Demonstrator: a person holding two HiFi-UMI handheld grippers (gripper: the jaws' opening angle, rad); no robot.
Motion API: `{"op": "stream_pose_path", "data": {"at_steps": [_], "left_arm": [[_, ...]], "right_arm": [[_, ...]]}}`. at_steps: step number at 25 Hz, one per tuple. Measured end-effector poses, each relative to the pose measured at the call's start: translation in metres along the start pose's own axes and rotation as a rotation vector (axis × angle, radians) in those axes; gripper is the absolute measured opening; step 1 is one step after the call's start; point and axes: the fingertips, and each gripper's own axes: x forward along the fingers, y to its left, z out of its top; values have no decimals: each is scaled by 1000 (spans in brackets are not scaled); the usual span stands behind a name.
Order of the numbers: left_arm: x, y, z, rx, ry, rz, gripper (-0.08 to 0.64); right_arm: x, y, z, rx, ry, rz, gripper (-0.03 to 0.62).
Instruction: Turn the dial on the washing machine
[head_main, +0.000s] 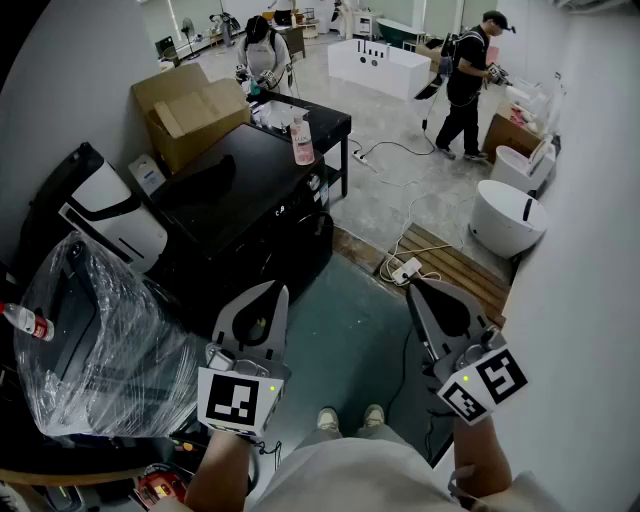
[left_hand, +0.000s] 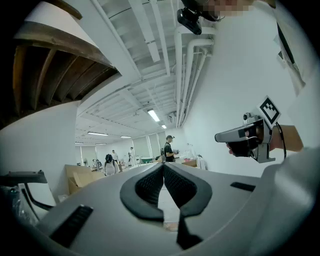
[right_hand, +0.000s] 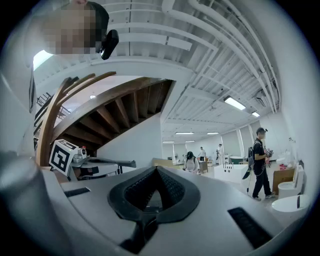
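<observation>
The left tool (head_main: 272, 296) and the right tool (head_main: 418, 290) are both hanging on the near side of the washing machine (head_main: 250, 215), clear of it. Each has its jaws pressed together with nothing between them. I am taking the black, box-shaped appliance for the washing machine. Its front is facing the right tool's side, and it is showing so dark that the dial cannot be made out.

The main risk is reaching in with jaws closed. They would be sliding off the dial or prodding the panel instead of gripping it. Against that dark front, a tool could also be landing on the wrong control. The plastic-wrapped bundle (head_main: 85, 340), just beside the machine's near-left corner, could be snagging the left tool. The cables (head_main: 405, 268), lying on the floor to the machine's right, could be catching a foot.
</observation>
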Motion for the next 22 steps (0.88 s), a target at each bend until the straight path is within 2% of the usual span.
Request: {"op": "stream_pose_path", "data": {"at_steps": [3, 5, 10, 17, 22], "left_arm": [[0, 6, -7, 57, -1, -6, 20], [0, 7, -7, 66, 1, -6, 20], [2, 2, -4, 28, 8, -33, 20], [8, 16, -24, 51, 28, -53, 20], [13, 31, -35, 24, 39, -44, 20]], "right_arm": [[3, -3, -1, -6, 0, -15, 22], [3, -5, -1, 1, -2, -24, 23], [4, -5, -5, 35, 3, -24, 23], [15, -9, -21, 142, 21, -30, 23], [29, -15, -34, 155, 38, -102, 23]]}}
